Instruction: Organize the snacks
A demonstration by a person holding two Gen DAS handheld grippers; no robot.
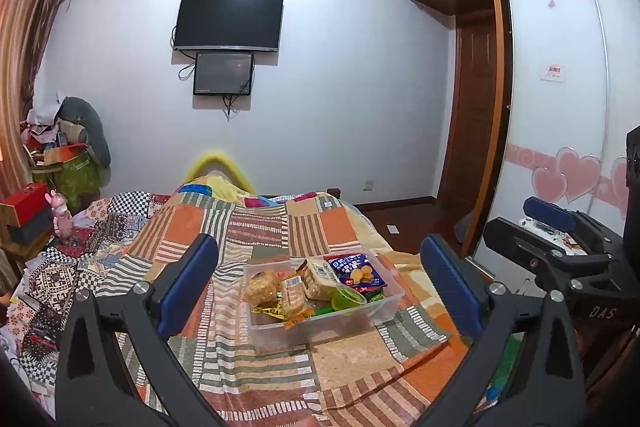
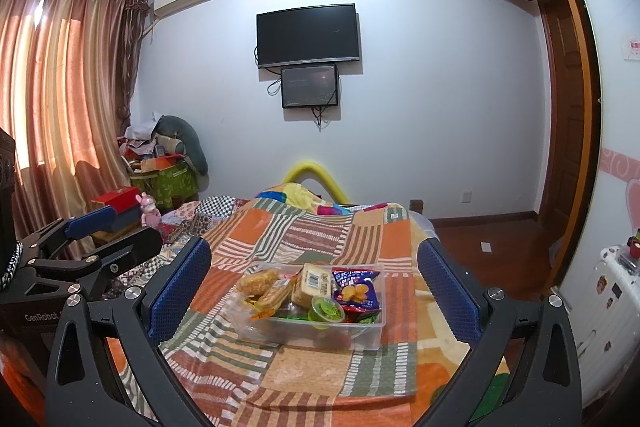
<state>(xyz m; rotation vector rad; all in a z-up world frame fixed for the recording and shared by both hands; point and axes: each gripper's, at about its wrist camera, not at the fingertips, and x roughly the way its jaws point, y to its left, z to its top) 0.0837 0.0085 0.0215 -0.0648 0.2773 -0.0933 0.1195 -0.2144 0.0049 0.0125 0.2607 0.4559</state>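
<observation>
A clear plastic box [image 1: 384, 307] [image 2: 360, 335] sits on the patchwork bedspread [image 1: 256, 227] [image 2: 304, 235]. It holds several snacks: a blue chip bag [image 1: 356, 271] [image 2: 354, 287], wrapped biscuits [image 1: 294, 297] [image 2: 312, 285], a round cake pack [image 1: 260, 285] [image 2: 256, 281] and a green jelly cup [image 1: 348, 297] [image 2: 328, 311]. My left gripper [image 1: 320, 287] is open and empty, held above the bed in front of the box. My right gripper [image 2: 314, 291] is open and empty too, also short of the box. Each gripper shows at the edge of the other's view.
The bed's right edge drops to a wooden floor [image 2: 492, 239]. A white suitcase [image 2: 612, 307] and sliding wardrobe [image 1: 560, 87] stand at right. Boxes and a pink toy [image 1: 60, 213] crowd the left side by the curtains [image 2: 60, 87]. A TV [image 1: 228, 21] hangs ahead.
</observation>
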